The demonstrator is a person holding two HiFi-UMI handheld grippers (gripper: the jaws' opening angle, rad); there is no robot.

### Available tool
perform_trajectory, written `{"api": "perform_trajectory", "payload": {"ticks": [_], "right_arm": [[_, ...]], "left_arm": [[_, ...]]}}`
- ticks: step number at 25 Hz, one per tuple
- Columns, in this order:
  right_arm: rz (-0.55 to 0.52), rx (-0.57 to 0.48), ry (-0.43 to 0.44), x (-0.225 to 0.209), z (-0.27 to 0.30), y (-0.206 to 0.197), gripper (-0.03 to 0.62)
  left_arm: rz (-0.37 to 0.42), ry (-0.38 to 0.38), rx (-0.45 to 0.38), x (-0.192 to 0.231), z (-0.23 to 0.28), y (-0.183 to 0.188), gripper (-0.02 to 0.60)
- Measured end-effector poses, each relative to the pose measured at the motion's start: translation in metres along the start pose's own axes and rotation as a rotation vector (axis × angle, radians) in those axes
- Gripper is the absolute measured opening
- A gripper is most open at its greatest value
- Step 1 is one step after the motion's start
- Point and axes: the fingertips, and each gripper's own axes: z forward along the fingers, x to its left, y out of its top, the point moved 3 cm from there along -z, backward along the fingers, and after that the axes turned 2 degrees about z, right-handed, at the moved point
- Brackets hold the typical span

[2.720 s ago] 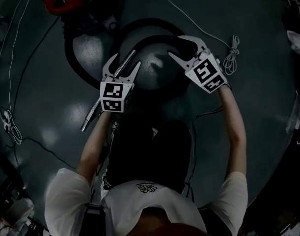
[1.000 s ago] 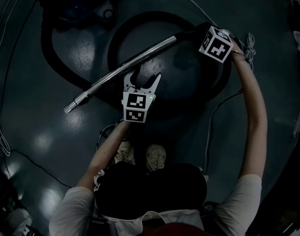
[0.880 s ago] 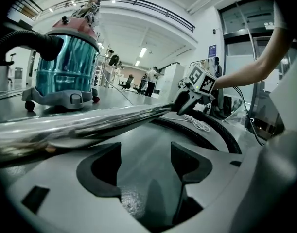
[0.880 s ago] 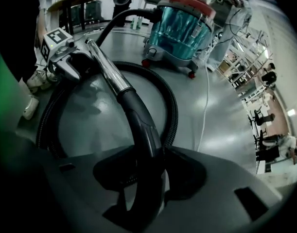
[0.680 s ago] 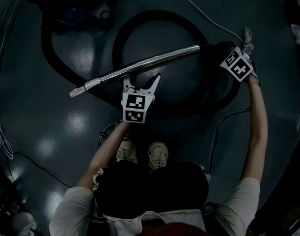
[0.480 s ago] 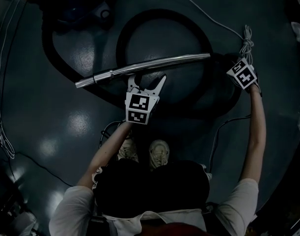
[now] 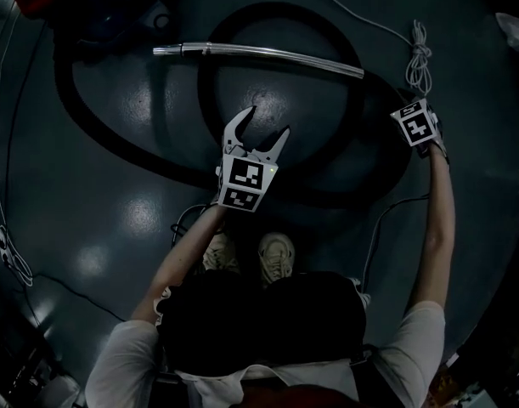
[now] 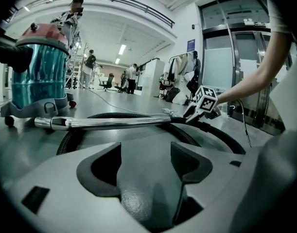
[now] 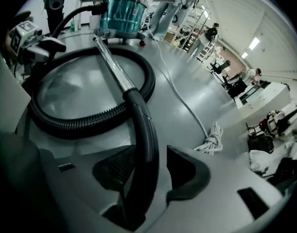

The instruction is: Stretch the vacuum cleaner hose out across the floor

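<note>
Swung away from the person since half a second ago, the metal wand (image 7: pixel 259 53) now reaches across the looped black hose (image 9: pixel 75 125) toward the vacuum cleaner (image 9: pixel 123 11), well beyond the left gripper (image 7: pixel 267 121). That gripper's jaws stand apart with only floor (image 7: pixel 115 219) between them. The right gripper (image 9: pixel 150 171) is clamped on the wand's curved black handle (image 9: pixel 146 130), near a bundled white cord (image 7: pixel 418 58).
</note>
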Motion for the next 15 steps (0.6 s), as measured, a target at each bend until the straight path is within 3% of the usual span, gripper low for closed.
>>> {"api": "perform_trajectory", "payload": {"ticks": [3, 7, 11, 15], "right_arm": [[-0.007, -0.148, -0.019, -0.006, -0.037, 0.042, 0.196], [-0.252, -0.281, 0.082, 0.038, -0.058, 0.137, 0.196], [-0.516, -0.237, 0.176, 0.101, -0.021, 0.2, 0.196], [-0.583, -0.202, 0.228, 0.131, 0.013, 0.243, 0.196]], "left_arm": [[0.001, -0.005, 0.0, -0.002, 0.0, -0.001, 0.302], [0.014, -0.003, 0.024, -0.001, 0.002, -0.004, 0.302], [0.005, 0.003, 0.016, -0.003, -0.001, -0.004, 0.302], [-0.039, 0.005, -0.029, 0.001, 0.0, 0.011, 0.302]]}}
